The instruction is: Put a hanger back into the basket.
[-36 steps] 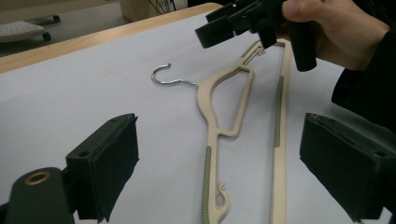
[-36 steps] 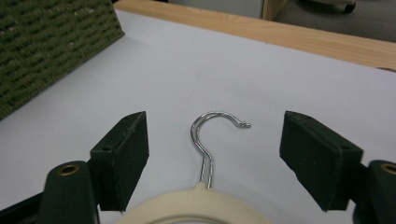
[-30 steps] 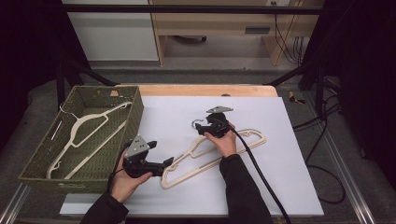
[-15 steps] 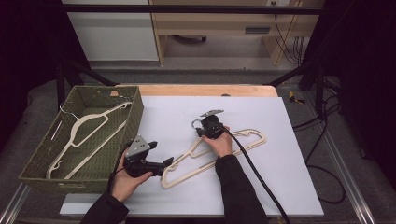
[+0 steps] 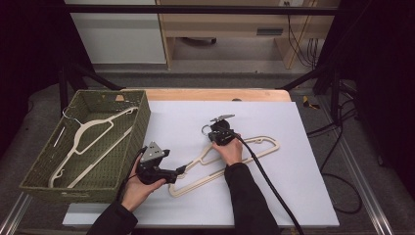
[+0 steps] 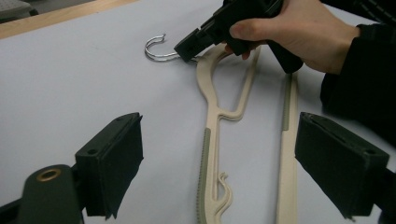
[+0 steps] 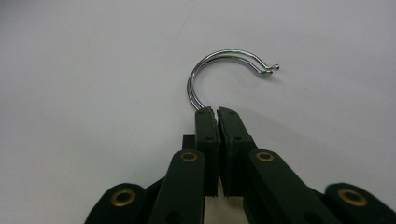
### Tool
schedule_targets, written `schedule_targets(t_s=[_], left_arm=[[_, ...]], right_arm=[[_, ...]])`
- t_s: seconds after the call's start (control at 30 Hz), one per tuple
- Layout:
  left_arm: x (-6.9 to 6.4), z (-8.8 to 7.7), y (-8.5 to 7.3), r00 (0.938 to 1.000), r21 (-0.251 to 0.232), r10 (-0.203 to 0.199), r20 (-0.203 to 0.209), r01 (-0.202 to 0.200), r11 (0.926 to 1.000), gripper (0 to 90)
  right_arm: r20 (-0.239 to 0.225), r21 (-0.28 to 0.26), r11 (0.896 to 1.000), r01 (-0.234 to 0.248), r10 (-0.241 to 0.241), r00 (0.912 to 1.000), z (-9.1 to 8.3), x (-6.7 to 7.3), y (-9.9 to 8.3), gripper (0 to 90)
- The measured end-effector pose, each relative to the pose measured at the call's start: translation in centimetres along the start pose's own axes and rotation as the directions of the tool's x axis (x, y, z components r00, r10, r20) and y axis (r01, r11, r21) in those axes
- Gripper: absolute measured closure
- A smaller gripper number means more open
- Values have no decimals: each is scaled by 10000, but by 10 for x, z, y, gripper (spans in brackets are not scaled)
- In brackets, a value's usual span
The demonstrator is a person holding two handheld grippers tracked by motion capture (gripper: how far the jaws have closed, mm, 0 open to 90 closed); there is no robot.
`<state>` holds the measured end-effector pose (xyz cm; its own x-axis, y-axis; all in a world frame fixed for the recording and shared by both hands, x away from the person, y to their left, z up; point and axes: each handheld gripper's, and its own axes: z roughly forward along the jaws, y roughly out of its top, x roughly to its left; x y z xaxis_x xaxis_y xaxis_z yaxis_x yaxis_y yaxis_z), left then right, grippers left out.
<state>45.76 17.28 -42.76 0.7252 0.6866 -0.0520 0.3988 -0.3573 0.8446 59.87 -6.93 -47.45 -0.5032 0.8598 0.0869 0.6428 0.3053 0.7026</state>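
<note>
A cream plastic hanger [image 5: 205,179] with a metal hook [image 5: 205,129] lies flat on the white table. My right gripper [image 5: 212,132] sits at the hanger's top; its jaws have just been closing and now pinch the wire of the hook [image 7: 219,56] at its base, right gripper [image 7: 217,112] shut on it. My left gripper [image 5: 181,171] rests low by the hanger's lower end, jaws wide apart. In the left gripper view its open pads [image 6: 116,163] straddle both hanger [image 6: 208,116] bars without touching them, and the right gripper [image 6: 187,46] shows farther off.
A green woven basket [image 5: 142,117] stands at the table's left with another cream hanger [image 5: 93,129] lying inside. A cable trails from the right gripper across the table toward the front edge. A wooden strip [image 5: 210,94] runs along the table's far edge.
The right gripper's jaws have closed onto the base of the hook after shifting slightly left. The left gripper has stayed put.
</note>
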Motion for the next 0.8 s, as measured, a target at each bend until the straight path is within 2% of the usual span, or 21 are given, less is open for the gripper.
schedule_targets(t_s=[0.13,0.3,0.33,0.37,0.4,0.5,0.53,0.57,0.67,0.8], left_arm=[[-2,11,5,9999,128,-8,110,6,9999,158],[-2,26,13,9998,282,-22,212,16,9996,171],[0,34,17,9996,348,-113,253,104,9993,175],[0,34,17,9996,348,-113,253,104,9993,180],[2,44,19,9991,390,-282,310,270,9989,184],[3,53,22,9988,510,-351,346,333,9981,199],[5,63,23,9975,575,-507,493,479,9972,207],[5,63,23,9975,575,-507,493,479,9972,220],[6,80,26,9944,711,-787,711,736,9948,245],[7,92,29,9917,835,-962,856,890,9925,284]], right_arm=[[-75,-230,9996,-179,178,9998,-5,0,1,886],[-173,-486,9987,-142,133,9998,-13,2,4,892],[-177,-582,9982,-123,113,9998,-16,5,4,892],[-177,-582,9982,-123,113,9998,-16,5,4,892],[-244,-745,9971,-117,99,9997,-19,5,4,892],[-353,-925,9955,-193,161,9992,-25,3,2,893],[-352,-997,9949,-159,125,9993,-27,2,2,892],[-352,-997,9949,-159,125,9993,-27,2,2,892],[-499,-1225,9923,-168,107,9987,-37,0,-1,893],[-603,-1437,9895,-126,40,9982,-46,-1,-3,893]])
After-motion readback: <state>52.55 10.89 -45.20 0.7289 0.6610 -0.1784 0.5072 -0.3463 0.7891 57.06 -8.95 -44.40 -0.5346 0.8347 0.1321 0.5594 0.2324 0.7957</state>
